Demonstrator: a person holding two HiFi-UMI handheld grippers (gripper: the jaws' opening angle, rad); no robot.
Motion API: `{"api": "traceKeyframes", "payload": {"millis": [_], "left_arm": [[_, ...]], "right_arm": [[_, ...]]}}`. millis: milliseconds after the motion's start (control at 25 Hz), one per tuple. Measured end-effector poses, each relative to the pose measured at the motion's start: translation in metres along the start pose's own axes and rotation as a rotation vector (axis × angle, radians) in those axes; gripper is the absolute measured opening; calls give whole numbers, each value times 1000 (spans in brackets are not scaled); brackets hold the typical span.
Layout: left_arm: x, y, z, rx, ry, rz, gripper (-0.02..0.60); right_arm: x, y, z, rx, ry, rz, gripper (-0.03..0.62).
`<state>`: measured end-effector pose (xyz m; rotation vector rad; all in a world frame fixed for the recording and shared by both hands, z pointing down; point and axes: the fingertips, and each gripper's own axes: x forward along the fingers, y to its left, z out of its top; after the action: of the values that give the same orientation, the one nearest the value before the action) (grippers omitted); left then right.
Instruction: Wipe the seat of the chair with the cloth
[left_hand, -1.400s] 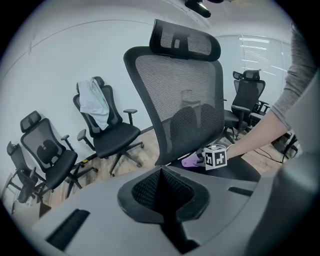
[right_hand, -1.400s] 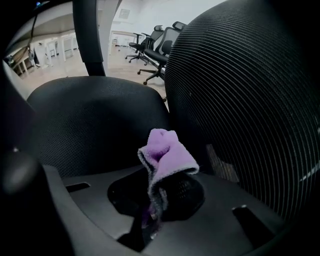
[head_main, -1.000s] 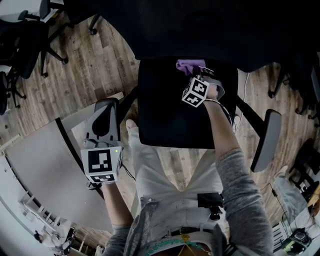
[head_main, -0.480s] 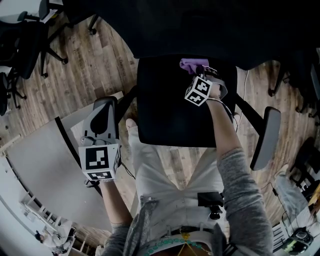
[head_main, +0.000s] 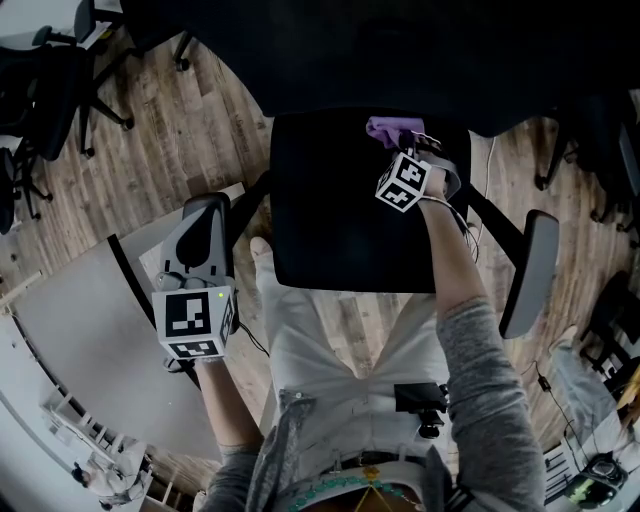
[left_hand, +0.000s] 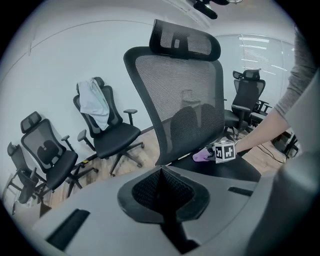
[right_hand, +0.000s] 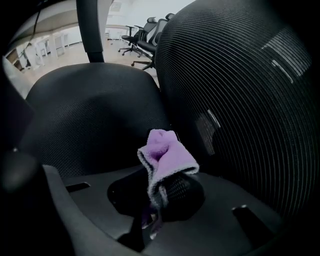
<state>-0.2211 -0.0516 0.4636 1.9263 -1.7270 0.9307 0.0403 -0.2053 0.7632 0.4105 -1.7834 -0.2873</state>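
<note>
In the right gripper (right_hand: 156, 199), purple cloth (right_hand: 166, 159)

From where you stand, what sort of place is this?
Probably an office or workroom: several wheeled mesh-backed office chairs stand about on a wood-plank floor, with plain pale walls behind.

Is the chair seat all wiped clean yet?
Not yet. Done: the right gripper has the purple cloth pinched. In hand: the cloth is at the back of the seat, by the backrest. Left, probably: the rest of the seat. The left gripper is shut, empty, aside.
</note>
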Motion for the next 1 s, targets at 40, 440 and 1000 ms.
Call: {"api": "traceKeyframes", "payload": {"millis": [40,440,1000], "left_arm": [[0,0,0,1,0,1,8],[-1,0,0,1,3,-1,8],[0,0,1,11,-1,8,8]], "right_arm": [[-1,-1,-3,6,3,-4,48],[-11,-8,-37,47,31,-14,48],[-26,-17,-77,105,83,-32,48]]}}
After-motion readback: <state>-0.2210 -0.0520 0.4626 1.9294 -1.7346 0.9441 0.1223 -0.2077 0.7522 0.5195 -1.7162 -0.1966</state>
